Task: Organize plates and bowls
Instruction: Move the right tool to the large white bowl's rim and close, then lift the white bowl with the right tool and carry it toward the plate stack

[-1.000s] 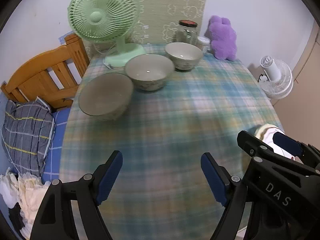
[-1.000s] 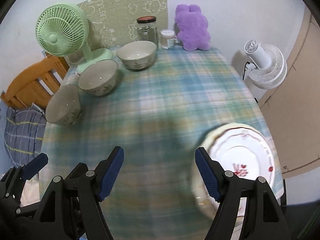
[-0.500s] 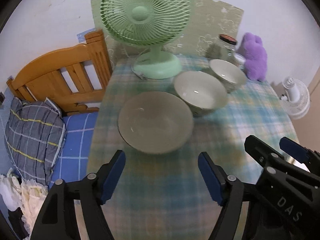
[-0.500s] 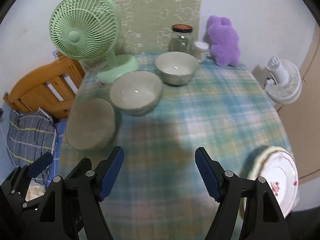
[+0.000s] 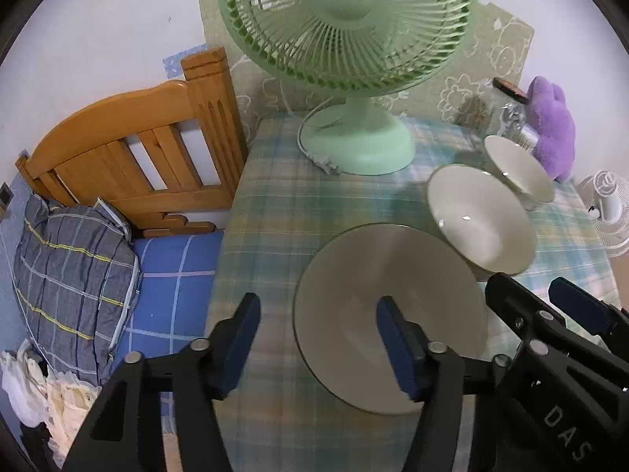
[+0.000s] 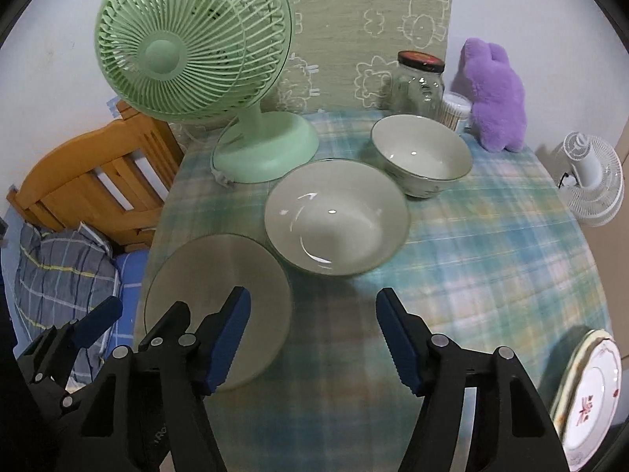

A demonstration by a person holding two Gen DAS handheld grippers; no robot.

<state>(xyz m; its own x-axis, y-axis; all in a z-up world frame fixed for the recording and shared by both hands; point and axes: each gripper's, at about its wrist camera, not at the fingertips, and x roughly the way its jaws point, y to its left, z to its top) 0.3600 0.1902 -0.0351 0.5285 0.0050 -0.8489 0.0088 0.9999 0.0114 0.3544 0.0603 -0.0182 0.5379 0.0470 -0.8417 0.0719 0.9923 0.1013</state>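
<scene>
3 empty bowls (image 6: 337,222) sit in a row on the plaid table (image 6: 491,259). Left gripper (image 5: 318,338) and right gripper (image 6: 310,334) both gape, grasping nothing.

Plate stack (image 6: 589,389) cut by frame edge — tablecloth (image 6: 491,244) blurred.

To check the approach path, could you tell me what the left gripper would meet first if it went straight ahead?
Probably the nearest bowl: the open left gripper straddles its left rim, though depth is unclear.
</scene>
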